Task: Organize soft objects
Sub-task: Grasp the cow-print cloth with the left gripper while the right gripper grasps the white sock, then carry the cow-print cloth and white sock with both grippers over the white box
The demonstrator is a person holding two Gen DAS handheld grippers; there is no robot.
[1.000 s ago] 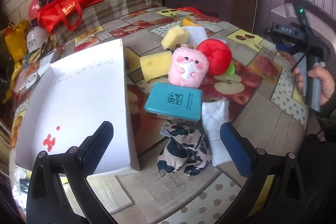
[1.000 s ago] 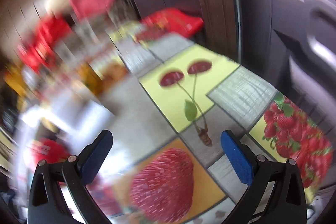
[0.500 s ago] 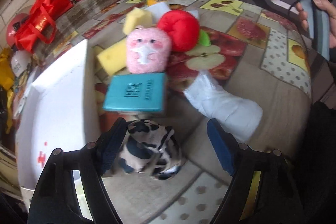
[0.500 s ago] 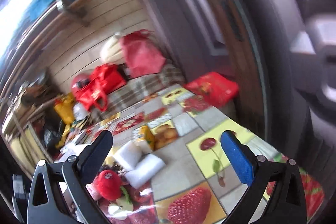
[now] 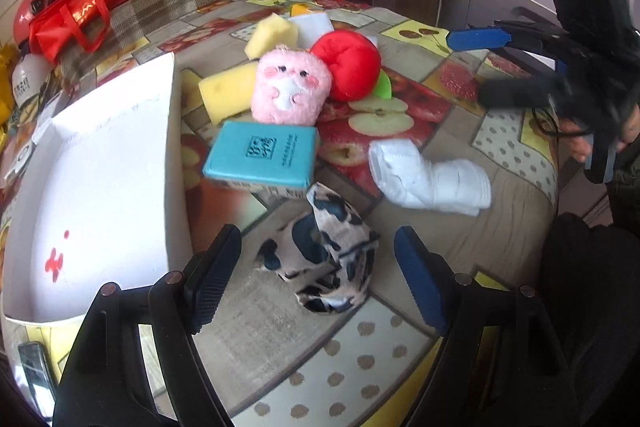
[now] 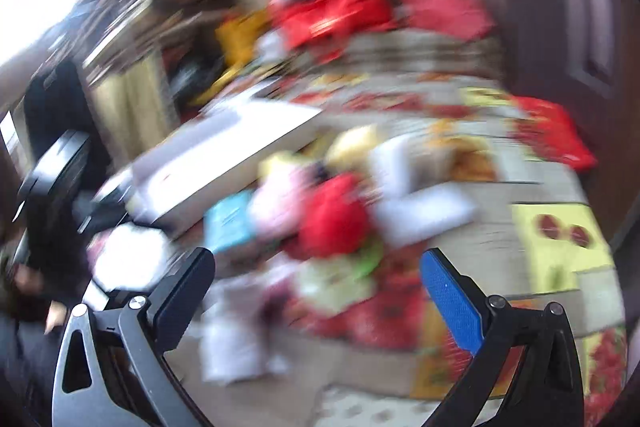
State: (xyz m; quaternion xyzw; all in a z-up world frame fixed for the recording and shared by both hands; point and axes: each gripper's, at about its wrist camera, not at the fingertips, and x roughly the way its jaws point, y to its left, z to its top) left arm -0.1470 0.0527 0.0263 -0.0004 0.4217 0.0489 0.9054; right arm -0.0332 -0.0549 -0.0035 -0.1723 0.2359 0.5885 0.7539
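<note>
1. The cow-print cloth lies on the desk between the left gripper jaws, which have just narrowed without touching it.
2. Its long axis runs toward 12 o'clock.
3. The white box waits at 10 o'clock.
4. The right gripper jaws are open, empty and farther away.

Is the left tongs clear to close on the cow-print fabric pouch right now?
Probably yes: the cow-print fabric pouch sits between the open left tongs, pads not touching it, nothing covering it. The teal book lies just beyond.

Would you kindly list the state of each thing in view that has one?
white box: open, nothing inside.
cow-print cloth: crumpled, between the open fingers, ungripped.
white sock: lying flat.
left gripper: open.
right gripper: open, holding nothing.
</note>
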